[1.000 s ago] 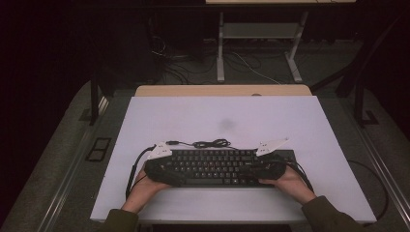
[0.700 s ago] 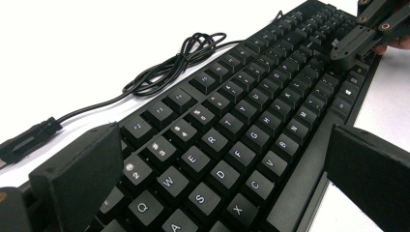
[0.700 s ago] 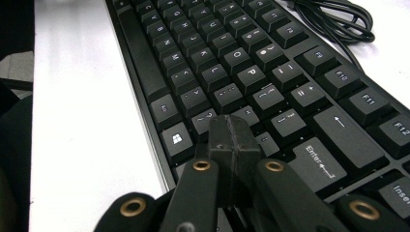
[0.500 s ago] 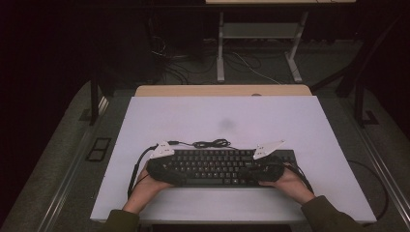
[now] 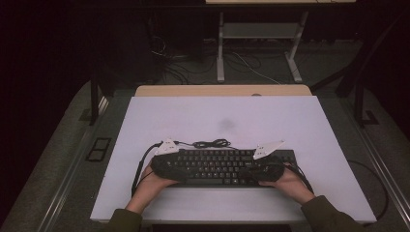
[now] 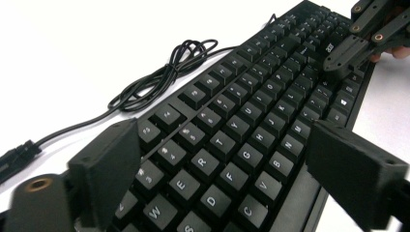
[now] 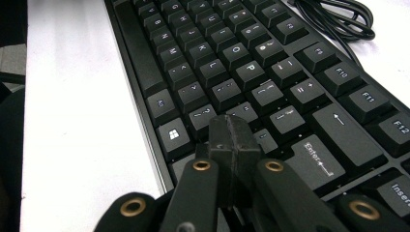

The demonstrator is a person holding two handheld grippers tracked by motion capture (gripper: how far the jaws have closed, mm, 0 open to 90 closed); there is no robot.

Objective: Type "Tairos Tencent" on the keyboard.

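A black keyboard (image 5: 217,166) lies across the near part of the white table (image 5: 217,113), with a hand at each end. My left gripper (image 5: 167,162) is over its left end. In the left gripper view the gripper (image 6: 222,140) stands open and its jaws, which have just been closing, straddle the letter keys (image 6: 241,135) without pressing on them. My right gripper (image 5: 261,169) is at the right end. It is shut (image 7: 233,130), pads together with nothing between them, its tip just above the keys (image 7: 232,63) near Enter. The left gripper view also shows that right gripper (image 6: 348,53) farther off.
The keyboard's black cable (image 5: 211,143) lies coiled just behind the keyboard, seen as loops (image 6: 164,77) on the table and again (image 7: 338,19) at the top right. A wooden strip (image 5: 222,90) edges the table's far side. Bare white tabletop stretches behind the keyboard.
My left gripper has edged slightly to the right along the keyboard's left end. The right gripper and the keyboard have stayed where they were.
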